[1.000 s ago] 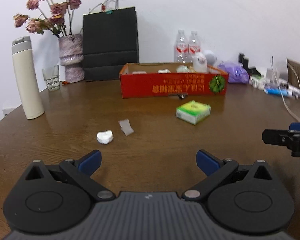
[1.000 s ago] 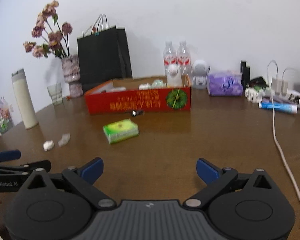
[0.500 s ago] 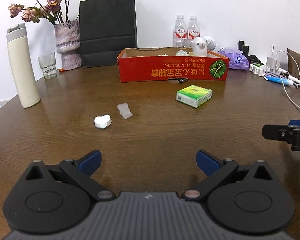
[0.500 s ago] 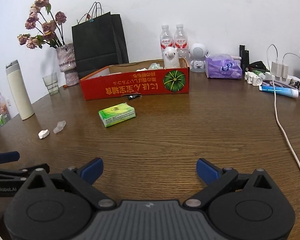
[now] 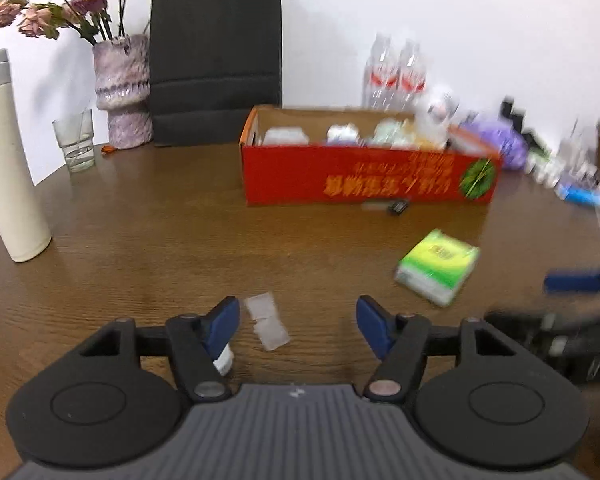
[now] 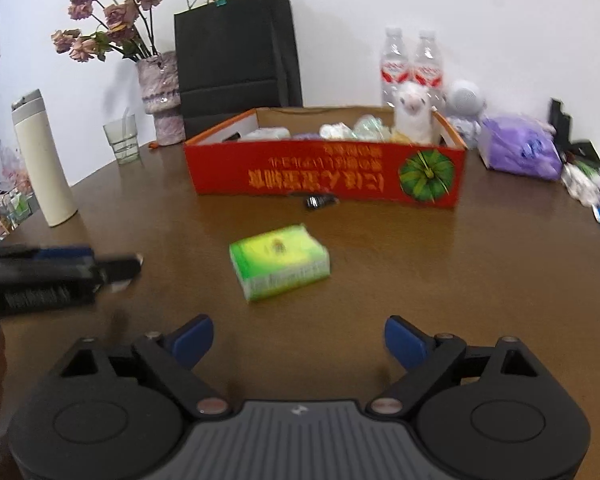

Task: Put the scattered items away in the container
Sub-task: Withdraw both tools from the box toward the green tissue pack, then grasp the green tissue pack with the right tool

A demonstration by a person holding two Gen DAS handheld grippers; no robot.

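The red cardboard box (image 6: 328,174) sits at 12 o'clock on the wooden table (image 6: 420,264); its front carries yellow characters printed upside down, too blurred to read, and a green pumpkin picture at the right end. Inside stand a white plush alpaca (image 6: 414,118) and several pale packets. A small black object (image 6: 320,201) lies against the box's front wall. The green tissue pack (image 6: 280,261) lies at about 11 o'clock from the right gripper (image 6: 299,338), well short of the box; its print is illegible.

Behind the box stand a black paper bag (image 6: 236,52) and two water bottles (image 6: 412,64) with red labels; at 10 o'clock are a vase of dried roses (image 6: 160,96), a glass (image 6: 122,140) and a cream flask (image 6: 44,160).

The right gripper's jaws are spread wide, holding nothing. The left gripper (image 5: 298,328) has just been closing; a clear plastic wrapper (image 5: 266,320) lies between its jaws, untouched, and a white lump (image 5: 224,360) peeks from under its left finger.
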